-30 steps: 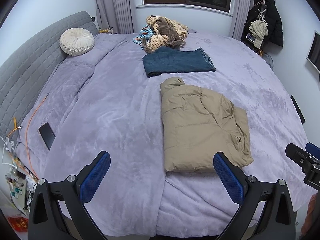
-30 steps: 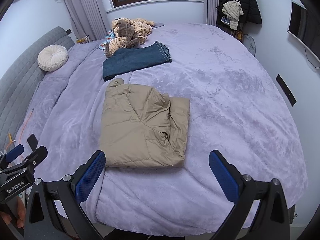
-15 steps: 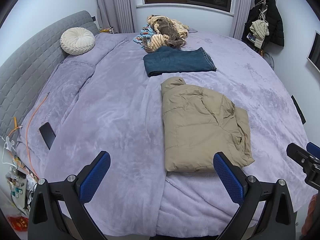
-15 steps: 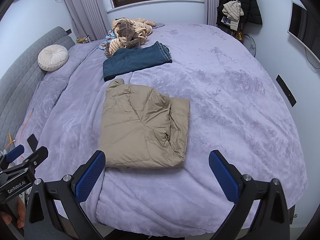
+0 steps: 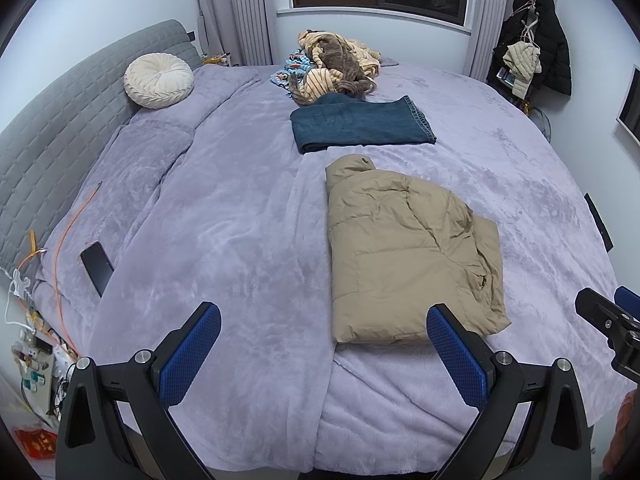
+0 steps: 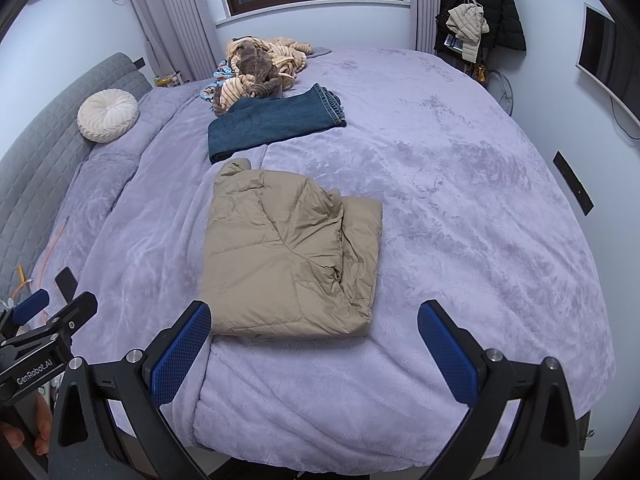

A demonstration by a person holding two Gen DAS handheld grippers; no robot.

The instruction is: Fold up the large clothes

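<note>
A tan puffer jacket [image 5: 404, 252] lies folded into a rectangle on the lilac bed cover [image 5: 224, 216]; it also shows in the right wrist view [image 6: 288, 256]. Beyond it lie folded blue jeans [image 5: 360, 124] [image 6: 276, 120] and a heap of unfolded striped and brown clothes [image 5: 336, 64] [image 6: 260, 64]. My left gripper [image 5: 324, 356] is open and empty, held back at the bed's near edge, left of the jacket's near end. My right gripper [image 6: 316, 352] is open and empty, just before the jacket's near edge. Each gripper shows at the edge of the other's view.
A round cream cushion [image 5: 158, 80] leans on the grey headboard [image 5: 44, 128]. A black phone [image 5: 97, 267] and an orange cable [image 5: 64, 232] lie at the bed's left edge. Dark coats [image 6: 480, 16] hang at the far right. A screen [image 6: 608, 64] is on the right wall.
Almost nothing has changed. Both grippers stay open at the near edge of the bed; the views shift only slightly. The jacket lies still.
</note>
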